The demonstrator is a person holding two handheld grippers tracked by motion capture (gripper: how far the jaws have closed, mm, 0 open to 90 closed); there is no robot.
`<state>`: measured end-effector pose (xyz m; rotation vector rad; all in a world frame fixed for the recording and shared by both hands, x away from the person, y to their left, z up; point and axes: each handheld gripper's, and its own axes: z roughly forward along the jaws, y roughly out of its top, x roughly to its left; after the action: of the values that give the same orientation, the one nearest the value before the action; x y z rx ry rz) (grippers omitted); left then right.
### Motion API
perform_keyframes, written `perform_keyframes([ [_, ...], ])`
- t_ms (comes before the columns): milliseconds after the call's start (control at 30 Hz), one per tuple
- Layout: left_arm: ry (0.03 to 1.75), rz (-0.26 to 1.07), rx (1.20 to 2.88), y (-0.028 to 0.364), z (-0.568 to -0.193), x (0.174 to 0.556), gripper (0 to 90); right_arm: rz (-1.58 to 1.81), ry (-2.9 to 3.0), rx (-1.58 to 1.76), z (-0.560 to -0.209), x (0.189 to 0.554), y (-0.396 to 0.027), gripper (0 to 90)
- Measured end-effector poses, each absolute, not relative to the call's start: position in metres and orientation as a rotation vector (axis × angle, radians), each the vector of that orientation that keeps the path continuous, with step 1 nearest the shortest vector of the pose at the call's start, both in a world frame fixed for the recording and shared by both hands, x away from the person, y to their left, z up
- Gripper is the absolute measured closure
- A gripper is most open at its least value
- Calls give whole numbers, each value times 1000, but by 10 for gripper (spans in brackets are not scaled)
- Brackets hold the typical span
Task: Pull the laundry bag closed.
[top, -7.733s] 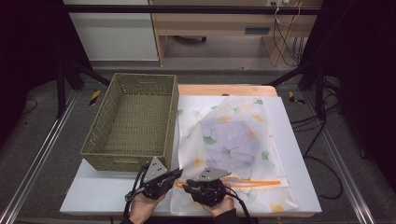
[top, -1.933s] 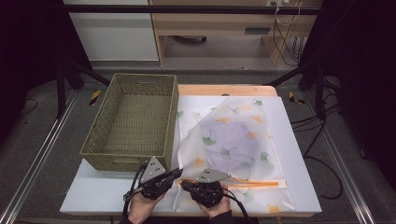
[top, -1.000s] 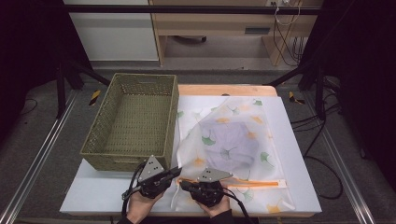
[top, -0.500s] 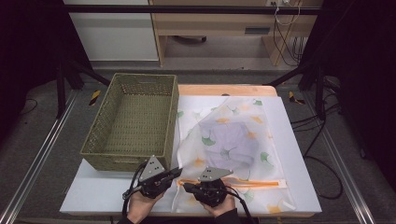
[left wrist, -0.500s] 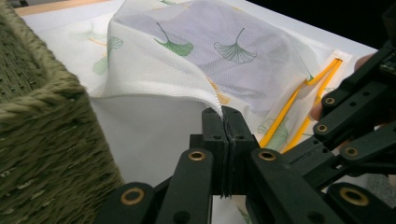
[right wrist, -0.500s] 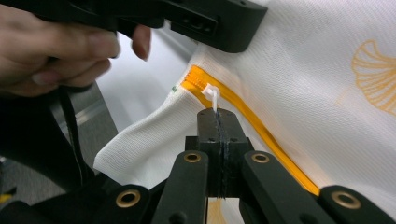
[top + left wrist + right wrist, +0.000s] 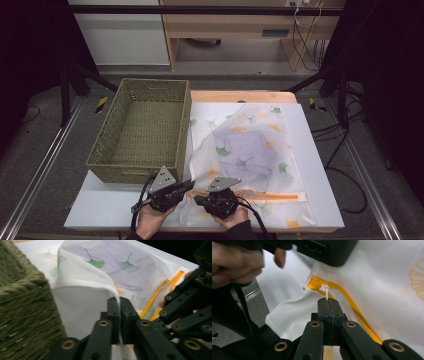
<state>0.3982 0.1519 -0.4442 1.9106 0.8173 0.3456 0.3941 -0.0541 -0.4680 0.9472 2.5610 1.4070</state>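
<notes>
Little has moved since the earlier frames: both hands remain at the near edge of the table, and the mesh laundry bag [image 7: 245, 155] lies in the same place, just beside the green wicker basket [image 7: 142, 132] on its right. Only the jaws of the left gripper [image 7: 119, 308] have just been opening a little, but the white hem of the bag is between the pads and they press on it, so it is grasping the fabric. The right gripper [image 7: 328, 306] is clenched on the small white zipper pull [image 7: 325, 290], at the end of the orange zipper [image 7: 347, 300] that is nearest to the basket. Inside the bag a pale purple cloth [image 7: 242, 147] shows through the mesh.

I judge the step in hand to be opening the zipper. To do it well, the left gripper should hold the hem firmly and not loosen more, because the fabric can slip out. The right gripper should pull the tab away from the basket, straight along the orange line and low over the table, so the thin pull does not escape or bend.
</notes>
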Motion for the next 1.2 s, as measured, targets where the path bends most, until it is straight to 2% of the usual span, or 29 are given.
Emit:
perform_keyframes([
  [33,827,347,1917,152,-445,399,738,1417,2559,937,-468,394,-54,900],
  [200,861,336,1945,155,-453,394,646,1430,2550,939,-469,393,-52,900],
  [367,910,330,1918,166,-454,384,619,1431,2547,946,-472,391,-52,900],
  [433,928,304,1909,168,-454,383,661,1428,2550,942,-473,390,-51,900],
  [567,938,288,1915,165,-455,384,804,1426,2556,933,-473,390,-49,900],
  [667,937,280,1912,164,-455,385,844,1416,2560,935,-474,391,-47,900],
  [1200,899,296,1901,161,-449,379,873,1422,2532,918,-477,391,-43,897],
])
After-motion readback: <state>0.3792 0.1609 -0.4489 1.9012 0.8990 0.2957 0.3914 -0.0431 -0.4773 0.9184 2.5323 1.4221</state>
